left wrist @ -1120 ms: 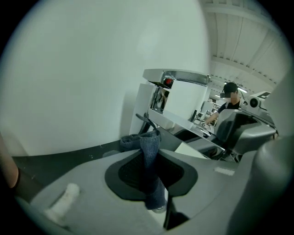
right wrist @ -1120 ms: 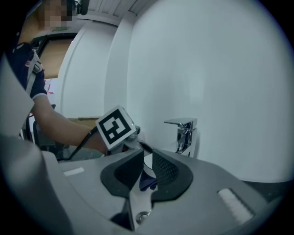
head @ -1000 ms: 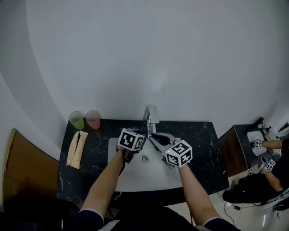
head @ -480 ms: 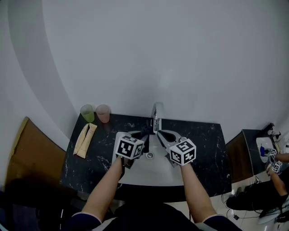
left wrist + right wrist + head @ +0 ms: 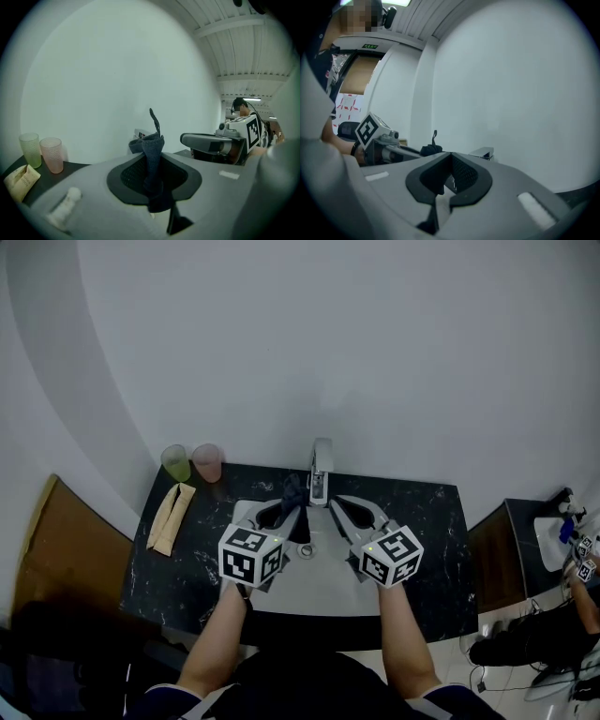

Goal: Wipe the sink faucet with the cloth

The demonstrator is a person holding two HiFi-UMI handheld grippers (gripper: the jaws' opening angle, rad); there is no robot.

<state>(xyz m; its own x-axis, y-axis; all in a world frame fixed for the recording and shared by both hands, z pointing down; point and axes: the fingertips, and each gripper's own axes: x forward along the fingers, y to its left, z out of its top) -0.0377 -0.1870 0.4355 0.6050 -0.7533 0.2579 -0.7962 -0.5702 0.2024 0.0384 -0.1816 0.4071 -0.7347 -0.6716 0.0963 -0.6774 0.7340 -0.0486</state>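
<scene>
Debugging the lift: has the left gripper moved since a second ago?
Yes. The left gripper, shut on the cloth, drew back from the faucet toward the front rim of the sink.

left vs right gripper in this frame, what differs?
Grip: the left gripper is shut on the dark cloth, which sticks up past its jaws. The right gripper is shut with nothing between its jaws.
Side: in the head view the left gripper sits left of the faucet, the right gripper right of it.
Shared: both are over the sink and point toward the faucet.
</scene>
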